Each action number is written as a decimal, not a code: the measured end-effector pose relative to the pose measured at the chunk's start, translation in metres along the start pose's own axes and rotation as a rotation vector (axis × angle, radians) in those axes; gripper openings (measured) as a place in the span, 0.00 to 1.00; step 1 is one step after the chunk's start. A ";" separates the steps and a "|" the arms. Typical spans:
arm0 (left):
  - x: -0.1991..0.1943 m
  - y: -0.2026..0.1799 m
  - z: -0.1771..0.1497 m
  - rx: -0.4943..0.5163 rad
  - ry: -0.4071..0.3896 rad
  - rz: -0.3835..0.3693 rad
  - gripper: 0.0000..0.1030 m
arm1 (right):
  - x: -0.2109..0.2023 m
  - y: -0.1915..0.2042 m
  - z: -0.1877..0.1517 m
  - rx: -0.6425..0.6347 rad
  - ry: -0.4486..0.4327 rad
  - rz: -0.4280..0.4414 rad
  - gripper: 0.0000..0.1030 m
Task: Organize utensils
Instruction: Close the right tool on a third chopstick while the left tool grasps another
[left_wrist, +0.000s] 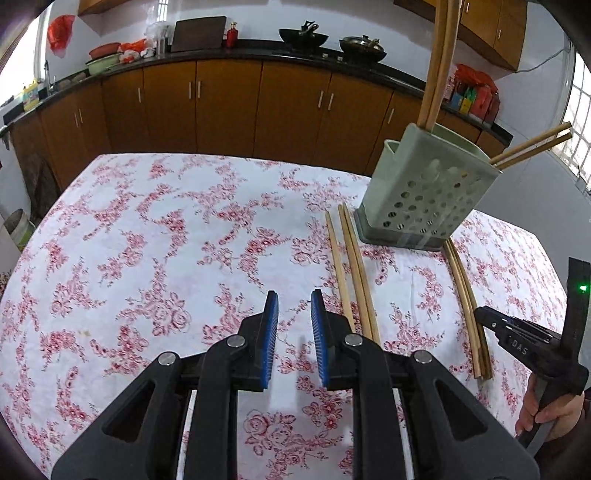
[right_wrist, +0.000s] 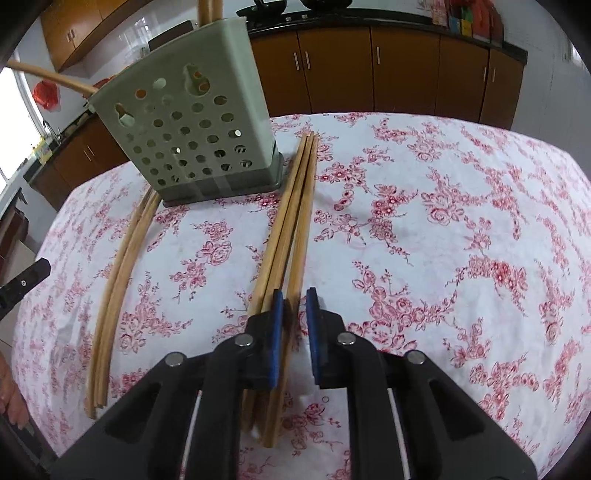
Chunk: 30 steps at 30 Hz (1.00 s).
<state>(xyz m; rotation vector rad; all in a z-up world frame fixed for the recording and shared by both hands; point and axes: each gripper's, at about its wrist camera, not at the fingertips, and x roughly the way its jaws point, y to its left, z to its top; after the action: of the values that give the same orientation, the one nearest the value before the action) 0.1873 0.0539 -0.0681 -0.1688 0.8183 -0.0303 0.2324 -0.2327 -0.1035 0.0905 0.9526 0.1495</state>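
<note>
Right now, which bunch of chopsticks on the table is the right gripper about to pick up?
The three-stick bunch: the open right gripper hovers over its near end. The other bunch lies apart.

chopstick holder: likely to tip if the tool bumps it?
Possibly. The holder is tall on a small base and perforated, so probably light. Chopsticks sticking high out of it may raise its balance point. The tablecloth might let it slide instead.
</note>
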 end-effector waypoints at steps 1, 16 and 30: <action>0.001 -0.001 0.000 0.000 0.002 -0.006 0.19 | 0.000 -0.001 0.000 0.001 -0.001 -0.002 0.09; 0.017 -0.030 -0.027 0.056 0.081 -0.124 0.19 | -0.015 -0.076 -0.006 0.165 -0.045 -0.156 0.08; 0.034 -0.044 -0.040 0.099 0.129 -0.062 0.18 | -0.014 -0.076 -0.012 0.145 -0.051 -0.161 0.08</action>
<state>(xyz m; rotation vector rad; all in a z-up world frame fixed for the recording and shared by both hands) 0.1826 0.0023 -0.1126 -0.0999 0.9383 -0.1412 0.2213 -0.3097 -0.1098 0.1496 0.9154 -0.0702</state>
